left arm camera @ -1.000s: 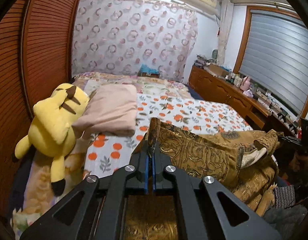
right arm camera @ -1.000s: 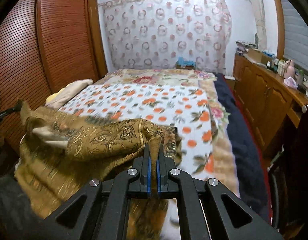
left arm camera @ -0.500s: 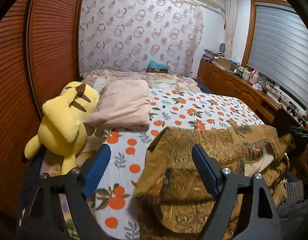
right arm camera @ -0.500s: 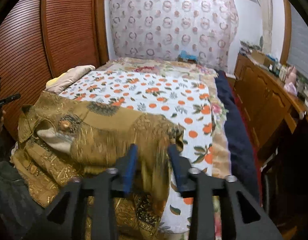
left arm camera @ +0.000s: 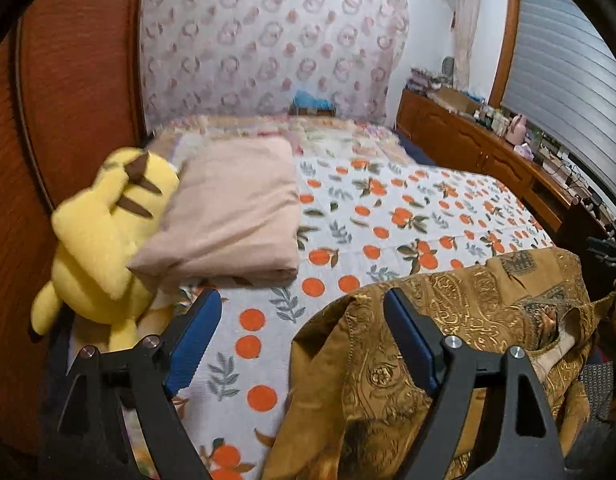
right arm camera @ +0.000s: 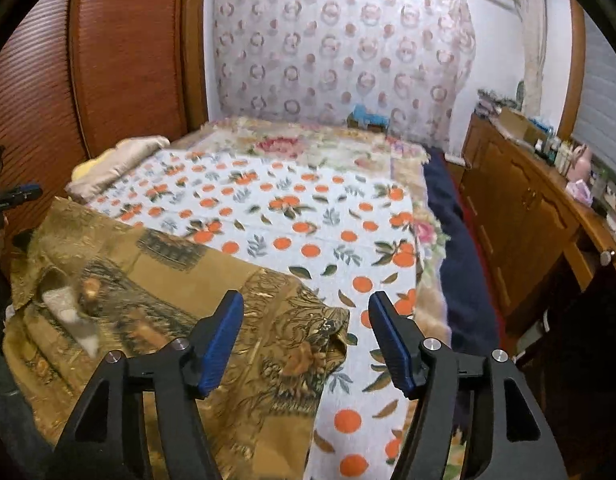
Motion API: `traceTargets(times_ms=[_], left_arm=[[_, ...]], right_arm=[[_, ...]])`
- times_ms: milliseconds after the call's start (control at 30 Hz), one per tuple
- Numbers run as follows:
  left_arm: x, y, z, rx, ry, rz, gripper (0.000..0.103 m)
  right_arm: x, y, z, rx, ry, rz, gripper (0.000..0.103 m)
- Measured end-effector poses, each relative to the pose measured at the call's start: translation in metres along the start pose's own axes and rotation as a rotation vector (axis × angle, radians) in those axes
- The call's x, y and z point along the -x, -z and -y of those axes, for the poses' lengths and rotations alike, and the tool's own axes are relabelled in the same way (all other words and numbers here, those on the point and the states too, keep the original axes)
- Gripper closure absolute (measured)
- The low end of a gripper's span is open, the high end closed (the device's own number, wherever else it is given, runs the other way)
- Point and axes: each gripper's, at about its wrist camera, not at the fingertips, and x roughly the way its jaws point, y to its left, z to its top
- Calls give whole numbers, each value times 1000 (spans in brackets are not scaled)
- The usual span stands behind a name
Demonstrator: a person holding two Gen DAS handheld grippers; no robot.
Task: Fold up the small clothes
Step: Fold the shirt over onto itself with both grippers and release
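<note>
Left wrist view: my left gripper (left arm camera: 301, 338) gapes wide, empty. My right gripper (right arm camera: 305, 338) is opening, nothing pinched. The gold paisley shirt (right arm camera: 155, 280) lies folded on the orange-print bedspread (right arm camera: 308, 216). Next: square edges before 1 more fold.

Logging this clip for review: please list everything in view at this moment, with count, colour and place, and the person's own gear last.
Garment: one, gold-brown patterned, lying released on the bed's near end.
Bedspread: one, white with orange fruit print, covering the bed.
Folded cloth: one, pale pink, far left on the bed.
Plush toy: one, yellow, beside the folded cloth, against the wardrobe.
Wardrobe: one, reddish wood, left of the bed.
Curtain: one, white with pink rings, behind the bed.
Cabinet: one, brown wood, right side, cluttered top.
Left gripper: black with blue pads, open, holding nothing.
Right gripper: same colours, jaws opening, gripping nothing.
</note>
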Motion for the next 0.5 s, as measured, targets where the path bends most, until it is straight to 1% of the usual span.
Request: traceTargets(times_ms=[67, 133, 200, 400, 433, 500], left_arm=[[-11, 1, -3, 25, 6, -40, 19], [-19, 5, -4, 39, 16, -67, 19], [-24, 8, -4, 38, 10, -84, 19], [-35, 17, -3, 31, 20, -129, 20], [-38, 18, -2, 26, 32, -139, 23], [-42, 19, -2, 29, 71, -161, 37]], right_arm=[[-21, -4, 4, -10, 4, -46, 36], [-40, -7, 12, -23, 2, -85, 36], [-53, -7, 18, -38, 4, -113, 36], [-80, -3, 30, -120, -72, -156, 36], [-83, -1, 30, -123, -81, -158, 36], [-84, 0, 28, -116, -84, -146, 36]])
